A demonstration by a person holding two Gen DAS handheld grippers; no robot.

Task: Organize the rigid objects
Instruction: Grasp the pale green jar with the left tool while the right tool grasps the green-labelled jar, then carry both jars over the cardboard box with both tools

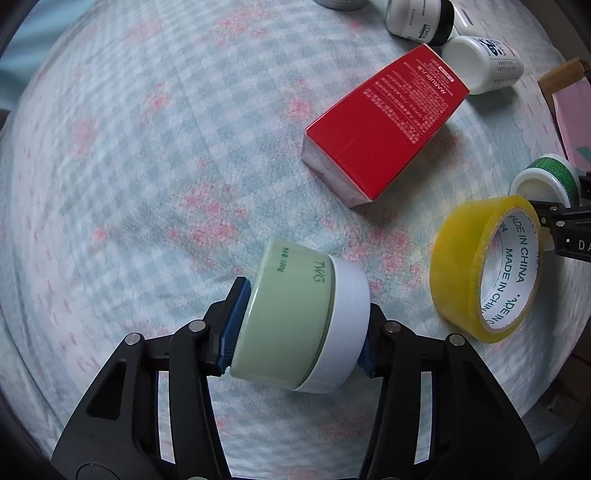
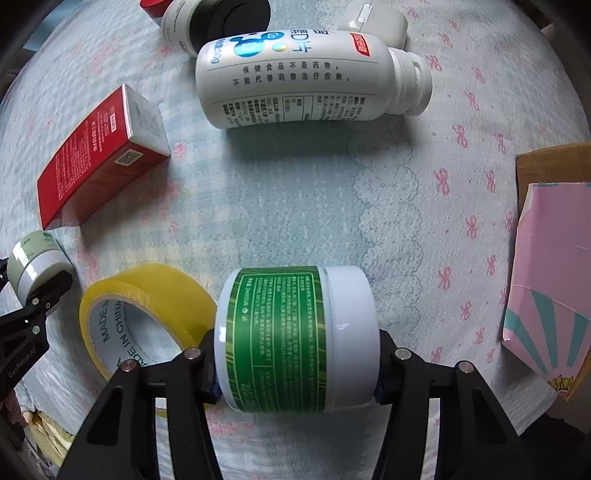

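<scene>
My left gripper is shut on a pale green jar with a white lid, held sideways above the cloth; the jar also shows at the left of the right wrist view. My right gripper is shut on a white jar with a dark green label, also held sideways; that jar shows at the right edge of the left wrist view. A yellow tape roll stands on edge between the two grippers and also appears in the right wrist view.
A red box lies on the checked cloth. A white pill bottle lies on its side behind it, with a black-capped white bottle and a grey case farther back. A pink carton sits at the right edge.
</scene>
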